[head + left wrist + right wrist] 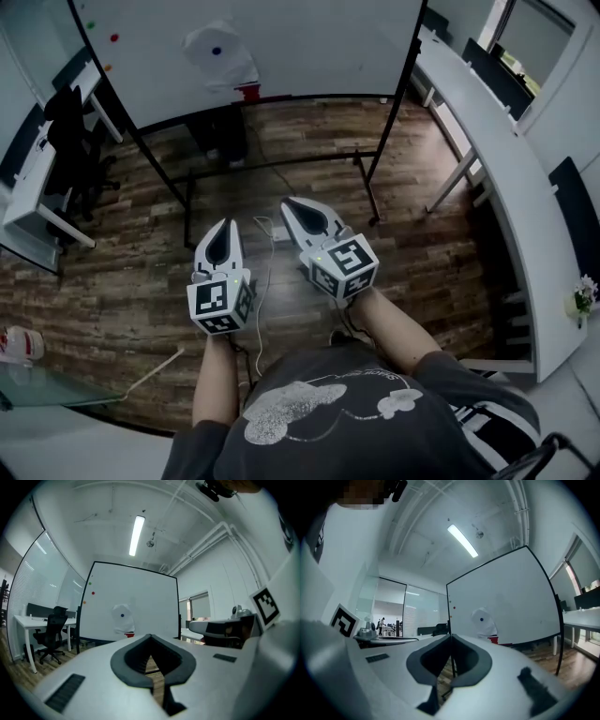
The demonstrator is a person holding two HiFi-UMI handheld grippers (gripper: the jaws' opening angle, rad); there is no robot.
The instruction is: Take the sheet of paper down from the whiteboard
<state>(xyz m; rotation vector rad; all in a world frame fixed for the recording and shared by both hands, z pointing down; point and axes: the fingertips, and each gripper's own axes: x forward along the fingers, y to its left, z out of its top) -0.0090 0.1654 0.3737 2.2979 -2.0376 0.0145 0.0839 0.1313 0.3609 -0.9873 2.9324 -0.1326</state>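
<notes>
Head view - looking steeply down past a person's arms to a wood floor. Left gripper [223, 228] and right gripper [294, 206] held level, both clenched tight with nothing between the jaws. Ahead and well apart from both: whiteboard [309, 47] on a black stand, sheet of paper [220, 54] pinned low on it under a blue magnet [217, 52], longer top-to-bottom than across. Almost straight ahead of the left gripper, ahead and leftward of the right, whose tips reach further forward.

Left gripper view: jaws meeting in a closed seam, empty. Sheet of paper [123, 619] far beyond the tips, a little left of the seam line.

Right gripper view: jaws likewise pressed together, empty. Sheet of paper [483, 620] beyond, slightly right of the seam.

Judged from this - a long forward reach needed, jaws to be parted first, either hand about equally placed.
</notes>
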